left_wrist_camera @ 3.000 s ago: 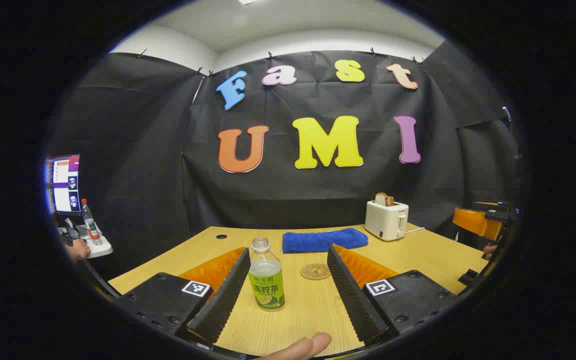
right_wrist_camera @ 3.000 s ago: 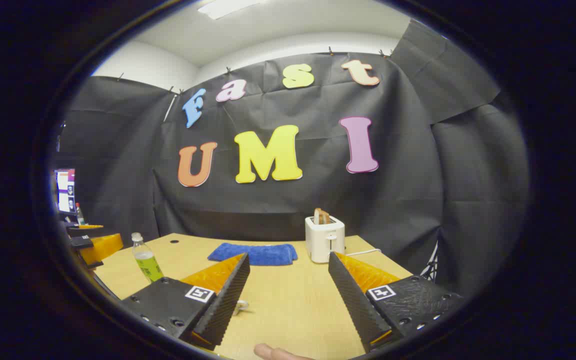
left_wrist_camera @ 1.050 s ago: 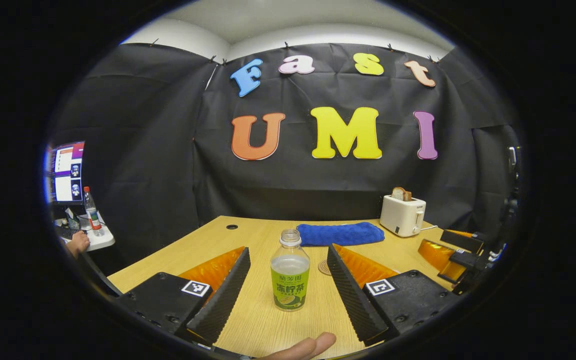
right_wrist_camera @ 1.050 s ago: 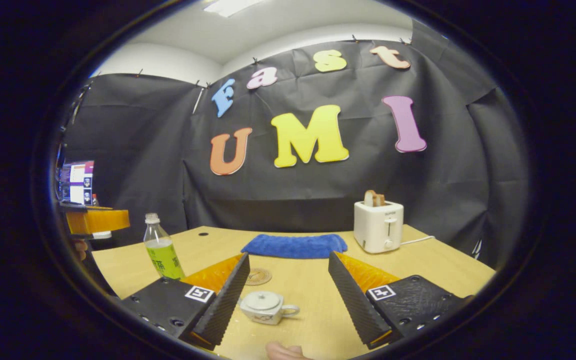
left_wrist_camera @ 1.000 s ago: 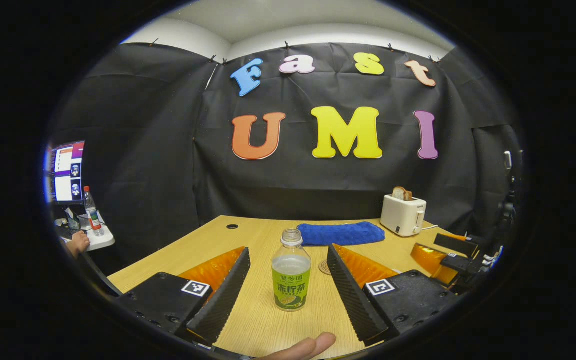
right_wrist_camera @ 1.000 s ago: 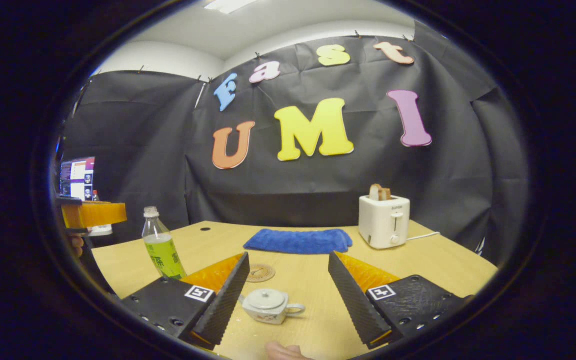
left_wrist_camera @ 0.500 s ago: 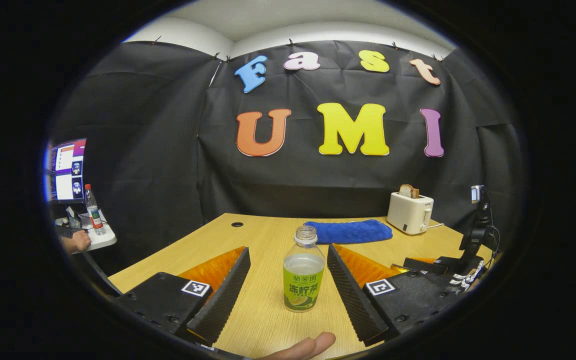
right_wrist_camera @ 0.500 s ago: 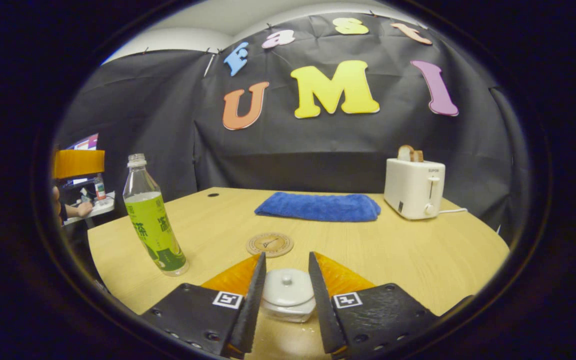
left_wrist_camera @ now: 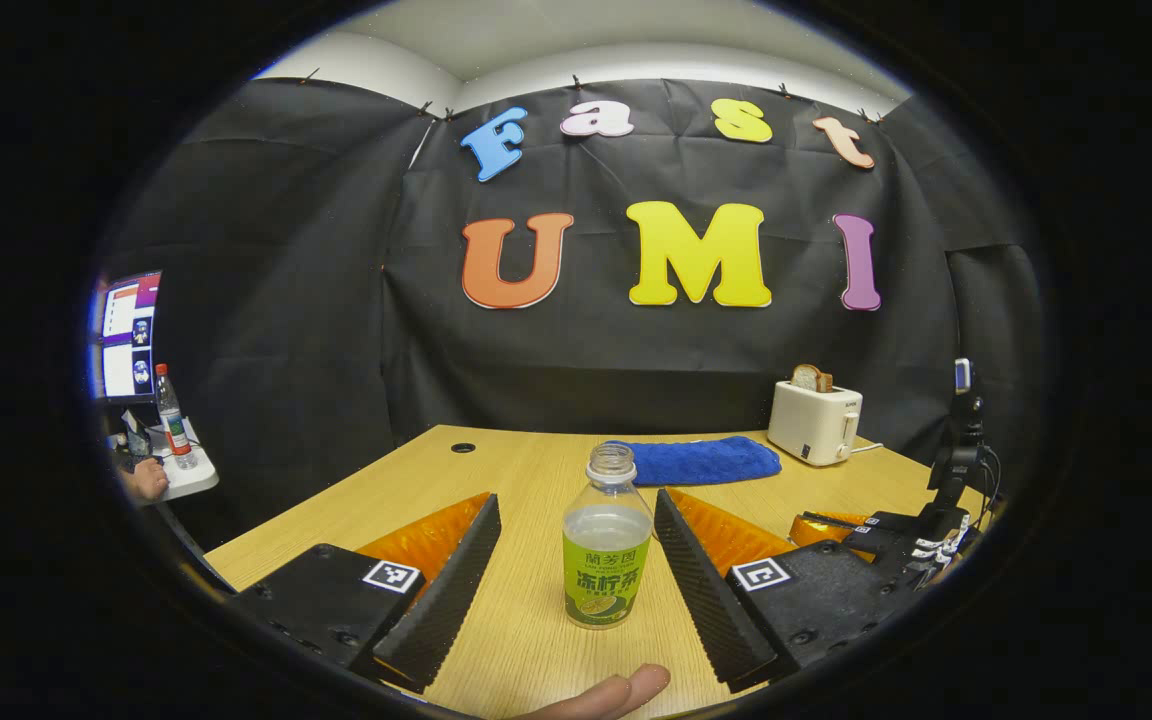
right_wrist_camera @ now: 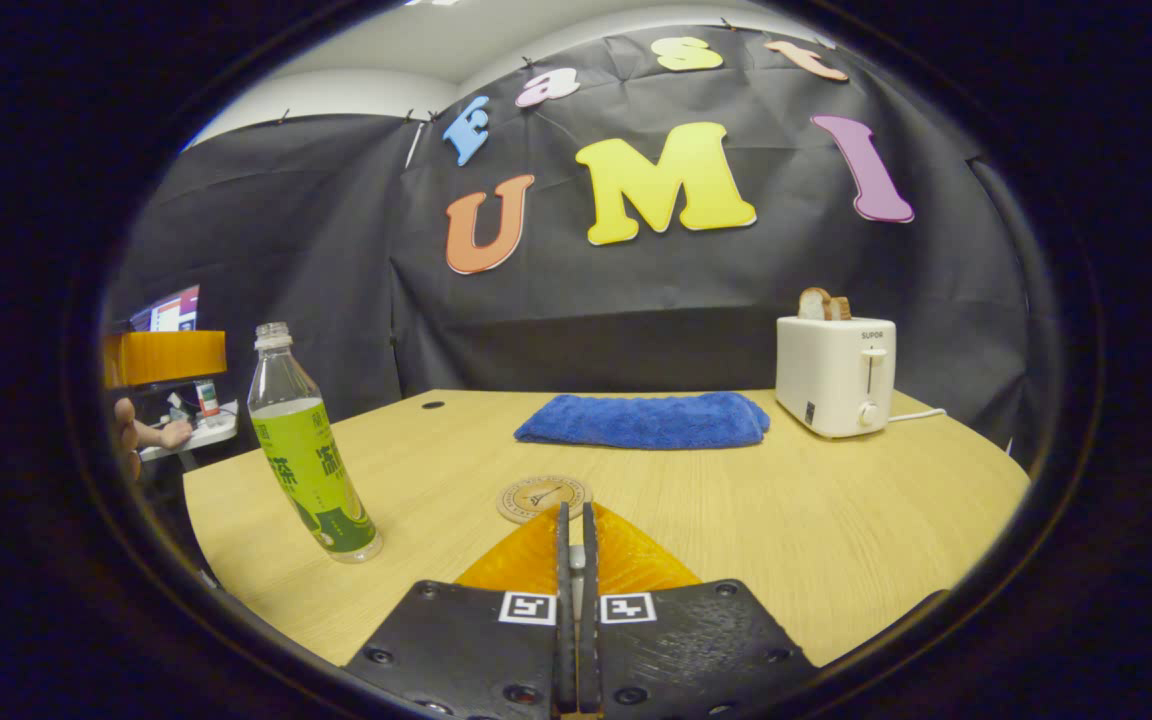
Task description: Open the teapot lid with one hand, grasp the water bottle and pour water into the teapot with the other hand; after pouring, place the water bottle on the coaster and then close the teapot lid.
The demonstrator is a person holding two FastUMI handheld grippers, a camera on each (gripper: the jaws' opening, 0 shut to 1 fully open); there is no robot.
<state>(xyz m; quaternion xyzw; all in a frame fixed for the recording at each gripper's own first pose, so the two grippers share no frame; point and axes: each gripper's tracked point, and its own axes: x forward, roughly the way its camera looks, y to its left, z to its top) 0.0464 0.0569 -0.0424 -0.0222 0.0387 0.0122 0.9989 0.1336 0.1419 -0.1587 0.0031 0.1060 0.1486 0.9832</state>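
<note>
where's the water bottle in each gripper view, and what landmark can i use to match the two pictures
Left gripper view: the water bottle stands at lower centre, between the open fingers of the left gripper, touching neither.
Right gripper view: the bottle stands at the left on the table, apart from the right gripper.
Shared landmark: the blue towel, behind it.

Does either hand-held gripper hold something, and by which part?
Right hand-held gripper pinches something pale, likely the teapot lid's knob. Left hand-held gripper holds nothing.
</note>
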